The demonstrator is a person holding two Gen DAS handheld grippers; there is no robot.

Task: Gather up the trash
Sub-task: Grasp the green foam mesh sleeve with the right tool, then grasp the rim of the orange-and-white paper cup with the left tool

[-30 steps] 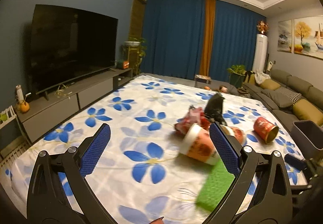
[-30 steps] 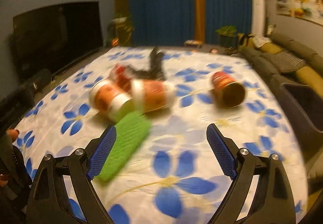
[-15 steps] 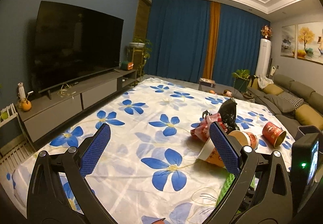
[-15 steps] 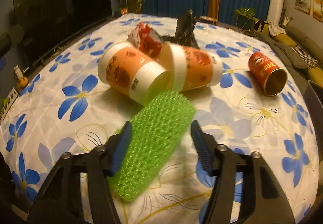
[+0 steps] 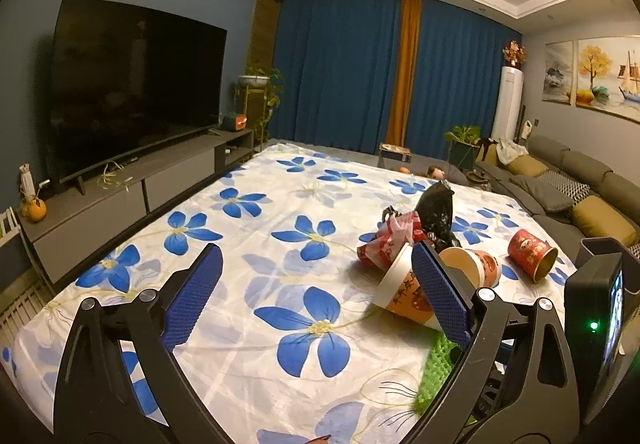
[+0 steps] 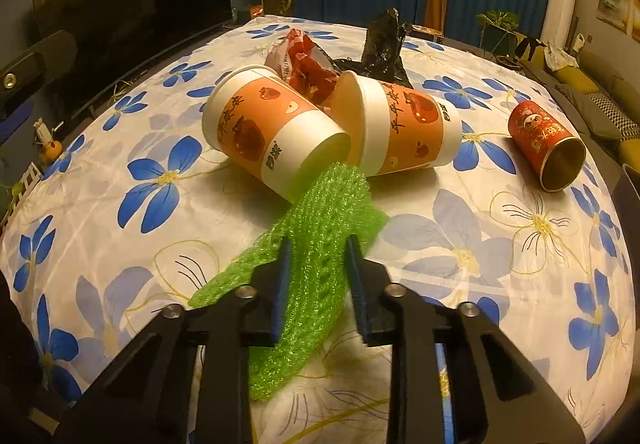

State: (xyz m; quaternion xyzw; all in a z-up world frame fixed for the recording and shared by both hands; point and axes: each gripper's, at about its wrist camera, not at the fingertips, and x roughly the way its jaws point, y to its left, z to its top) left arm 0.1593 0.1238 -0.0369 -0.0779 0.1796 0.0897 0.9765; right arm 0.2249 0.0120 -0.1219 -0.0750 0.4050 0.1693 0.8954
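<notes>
The right gripper (image 6: 316,276) tilts down over the flowered cloth (image 6: 480,244), its jaws closing on the green foam net (image 6: 320,228), which bunches between the pads. The net's far end touches a fallen paper cup (image 6: 264,132); a second cup (image 6: 404,124) and a red can (image 6: 546,146) lie beyond. The left gripper (image 5: 316,296) hovers with jaws wide apart, holding nothing.

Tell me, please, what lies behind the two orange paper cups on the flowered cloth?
Behind the two orange paper cups lie a crumpled red wrapper and a black plastic bag. The cups hide their lower parts, so anything beneath cannot be seen.
</notes>
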